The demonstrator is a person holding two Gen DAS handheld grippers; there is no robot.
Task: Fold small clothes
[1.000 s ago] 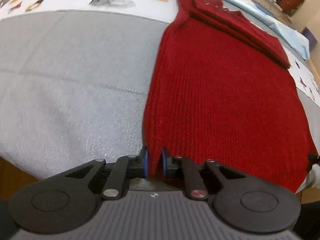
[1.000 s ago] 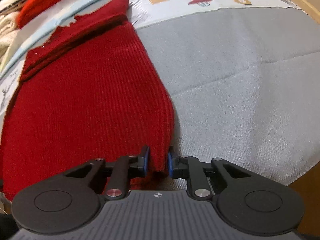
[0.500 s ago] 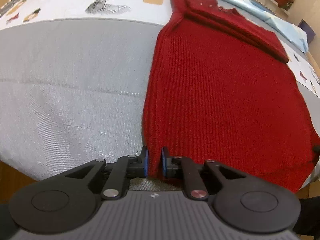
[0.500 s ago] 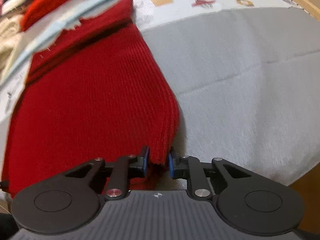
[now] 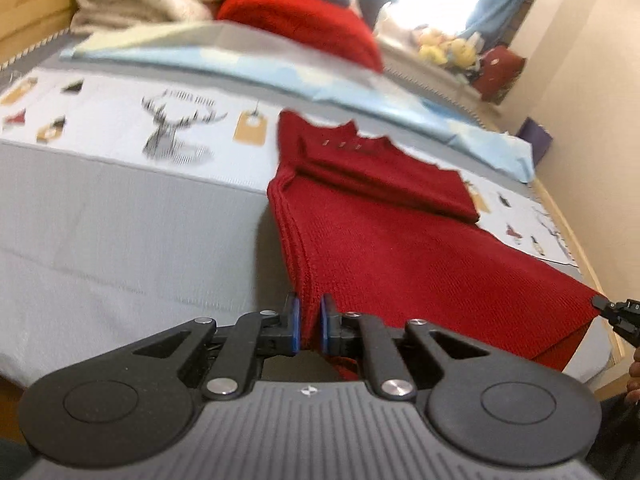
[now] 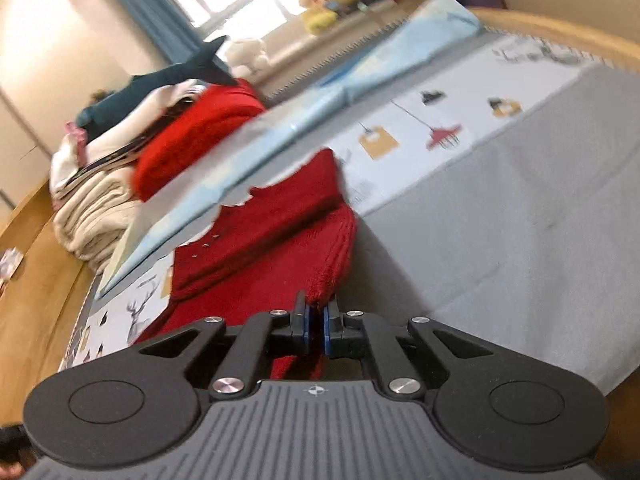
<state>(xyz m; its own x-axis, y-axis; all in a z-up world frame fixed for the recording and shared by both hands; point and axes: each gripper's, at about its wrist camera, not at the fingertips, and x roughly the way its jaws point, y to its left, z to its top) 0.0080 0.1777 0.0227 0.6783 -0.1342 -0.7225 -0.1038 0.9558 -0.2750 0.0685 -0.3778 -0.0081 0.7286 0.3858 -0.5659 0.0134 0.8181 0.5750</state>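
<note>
A dark red knitted garment (image 5: 392,232) lies on a grey bedspread (image 5: 120,240), its sleeves folded across the top. My left gripper (image 5: 309,326) is shut on the hem's left corner, which is lifted off the bed. My right gripper (image 6: 316,326) is shut on the hem's other corner of the red garment (image 6: 264,248), also raised. The right gripper's tip (image 5: 618,314) shows at the far right edge of the left wrist view, pinching that corner.
A pile of folded cream, white and red textiles (image 5: 224,4) sits at the head of the bed, also seen as the pile (image 6: 120,168) in the right wrist view. A light blue sheet (image 5: 320,80) and a printed white cover (image 5: 120,120) lie behind the garment. Wooden bed frame (image 6: 36,288) borders the bed.
Both grippers have risen with the hem corners, lifting the near edge of the red garment off the bed. The right gripper's jaws closed tighter on the fabric. Both views tilted up toward the room.
</note>
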